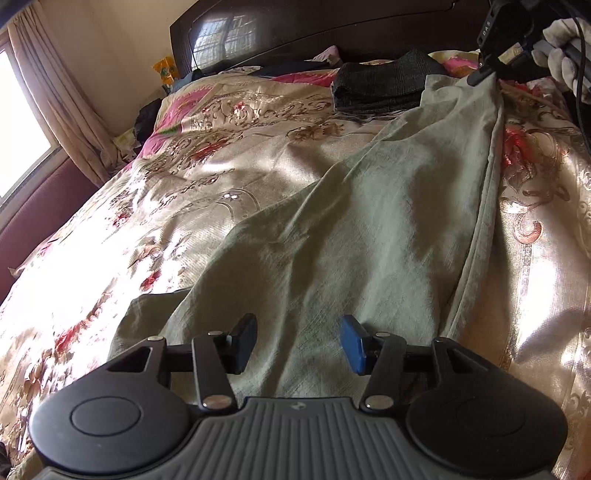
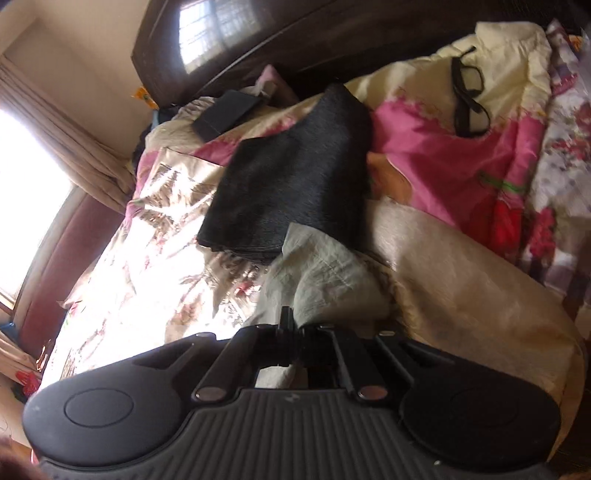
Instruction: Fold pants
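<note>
While sunlight pours through the window [image 1: 22, 122] at the far left of the left wrist view, a beige curtain [image 1: 59, 92] hangs beside it; next comes the bed [image 1: 207, 155], covered in a shiny cream bedspread with red and pink flowers; behind it stands a dark glossy headboard [image 1: 295, 26]. Further right, the pale green pants [image 1: 369, 229] lie stretched lengthwise over the bedspread, wrinkled and partly in shade; the left claw [image 1: 298, 343] hovers at their near end with its black pad and blue pad set wide apart, holding nothing, the cloth just beneath them. Beyond the pants, a folded dark grey garment [image 1: 384, 81] rests near the headboard, just beside the pants' far end. At the upper right, the right claw [image 1: 480, 77] has the far corner of the pants pinched and lifted, a white-gloved hand [image 1: 565, 48] behind it.

Seen from the right wrist camera, the window [image 2: 22, 177] and curtain [image 2: 74, 147] again sit at the left; the sunlit bed [image 2: 147, 240] follows; the dark garment [image 2: 295, 184] lies in the middle, with a flat black case [image 2: 225, 110] above it near the headboard [image 2: 258, 37]; the right claw [image 2: 295, 325] is closed tight on a bunched fold of the pants [image 2: 325, 273]; to the right, black glasses [image 2: 469, 99] lie on a cream and pink pillow [image 2: 461, 147].
</note>
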Motion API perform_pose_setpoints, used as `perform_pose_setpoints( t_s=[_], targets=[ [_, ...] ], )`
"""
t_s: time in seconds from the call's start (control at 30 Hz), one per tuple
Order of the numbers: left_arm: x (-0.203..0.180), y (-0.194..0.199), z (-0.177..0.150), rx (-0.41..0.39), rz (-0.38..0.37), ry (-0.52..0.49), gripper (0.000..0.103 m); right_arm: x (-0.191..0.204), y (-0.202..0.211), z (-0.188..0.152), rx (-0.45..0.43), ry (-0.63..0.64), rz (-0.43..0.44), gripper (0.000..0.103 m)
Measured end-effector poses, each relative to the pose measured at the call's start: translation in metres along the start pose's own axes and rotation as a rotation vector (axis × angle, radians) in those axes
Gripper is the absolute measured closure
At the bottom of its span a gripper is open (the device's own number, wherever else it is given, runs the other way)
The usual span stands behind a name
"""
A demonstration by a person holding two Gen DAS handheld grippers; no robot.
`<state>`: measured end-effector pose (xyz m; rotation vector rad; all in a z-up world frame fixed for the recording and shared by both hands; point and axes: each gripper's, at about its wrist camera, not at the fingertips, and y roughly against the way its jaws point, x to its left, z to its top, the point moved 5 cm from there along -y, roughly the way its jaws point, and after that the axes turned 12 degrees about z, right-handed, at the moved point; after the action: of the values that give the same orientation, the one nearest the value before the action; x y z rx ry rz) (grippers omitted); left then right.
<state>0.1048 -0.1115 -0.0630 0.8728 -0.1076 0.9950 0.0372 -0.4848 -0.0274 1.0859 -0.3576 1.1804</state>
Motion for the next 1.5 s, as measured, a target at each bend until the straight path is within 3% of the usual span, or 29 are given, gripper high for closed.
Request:
perform_pose_setpoints(
  t_s=[0.2, 0.37, 0.53, 0.6, 0.7, 0.83, 0.93, 1.0, 1.13, 1.3, 1.5],
  targets=[
    [0.012, 0.002, -0.009, 0.033, -0.027, 0.037, 0.033, 0.000, 0.019, -0.002, -0.034, -0.022, 0.029, 0.099],
    [0.008, 0.002, -0.015, 0.036, -0.025, 0.090, 0.034, 0.058, 0.016, -0.006, -0.016, 0.070, 0.149, 0.099],
    [0.018, 0.010, 0.014, -0.082, -0.001, 0.189, 0.033, 0.128, 0.015, -0.016, 0.004, 0.184, 0.259, 0.099],
    [0.021, -0.005, 0.018, -0.054, -0.022, 0.200, 0.032, 0.138, 0.020, -0.015, -0.012, 0.207, 0.257, 0.099],
    [0.020, -0.040, 0.010, 0.108, -0.117, 0.227, 0.031, 0.130, 0.026, -0.008, -0.042, 0.205, 0.205, 0.099],
    [0.013, -0.048, 0.013, 0.078, -0.165, 0.264, 0.029, 0.106, 0.032, 0.000, -0.067, 0.156, 0.137, 0.099],
    [0.003, -0.045, 0.019, 0.045, -0.213, 0.266, 0.027, 0.102, 0.035, -0.004, -0.050, 0.146, 0.137, 0.099],
    [-0.004, -0.054, 0.017, 0.083, -0.213, 0.270, 0.022, 0.112, 0.035, -0.007, -0.039, 0.151, 0.170, 0.099],
    [-0.002, -0.050, 0.020, 0.078, -0.233, 0.324, 0.020, 0.154, 0.029, -0.016, -0.009, 0.191, 0.273, 0.099],
    [0.026, -0.013, -0.002, 0.035, -0.197, 0.444, 0.020, 0.221, 0.006, -0.053, 0.099, 0.310, 0.381, 0.099],
    [0.079, 0.042, -0.055, 0.012, -0.080, 0.557, 0.020, 0.303, -0.039, -0.158, 0.323, 0.496, 0.509, 0.099]
  ],
)
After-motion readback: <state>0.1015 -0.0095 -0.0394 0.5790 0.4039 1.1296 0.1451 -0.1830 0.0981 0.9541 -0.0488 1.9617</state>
